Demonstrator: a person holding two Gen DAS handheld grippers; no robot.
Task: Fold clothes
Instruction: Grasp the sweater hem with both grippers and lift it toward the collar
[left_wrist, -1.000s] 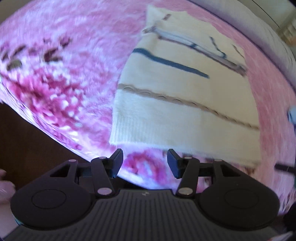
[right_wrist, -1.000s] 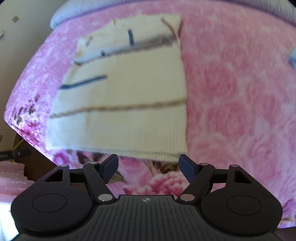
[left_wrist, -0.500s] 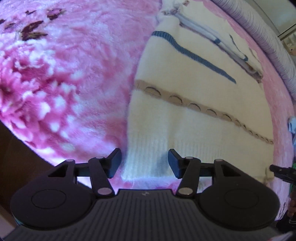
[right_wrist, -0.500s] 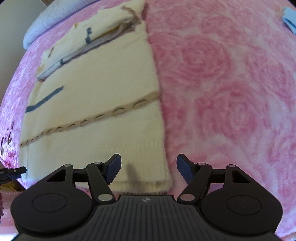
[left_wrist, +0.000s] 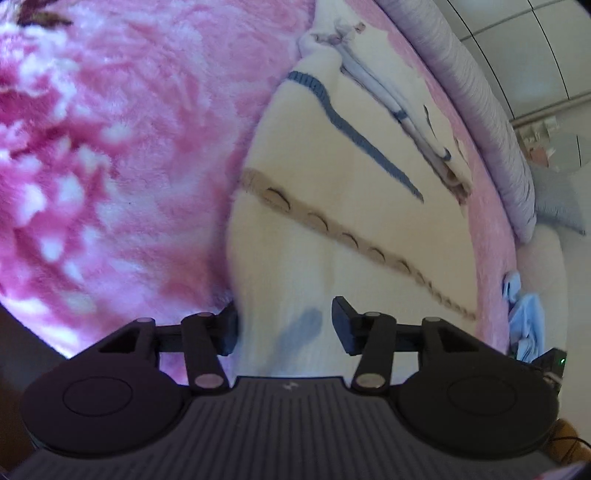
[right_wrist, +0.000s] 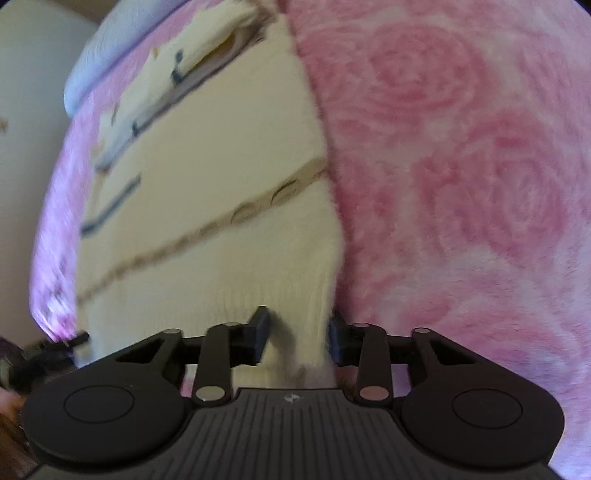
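**Two claws closing on one sweater hem**

One cream sweater (left_wrist: 332, 206) lay flat on one pink floral blanket (left_wrist: 110, 166), stretching away ahead of both claws. The left gripper (left_wrist: 284, 325) straddled the hem's left corner, jaws closing, pads not yet pressing. The right gripper (right_wrist: 298, 334) was closing on the right corner, fabric bunched between both pads. One blue cloth (left_wrist: 524, 317) lay right of the left claw.

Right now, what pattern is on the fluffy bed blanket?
Pink roses on the pink fluffy blanket, clearest in the right wrist view.
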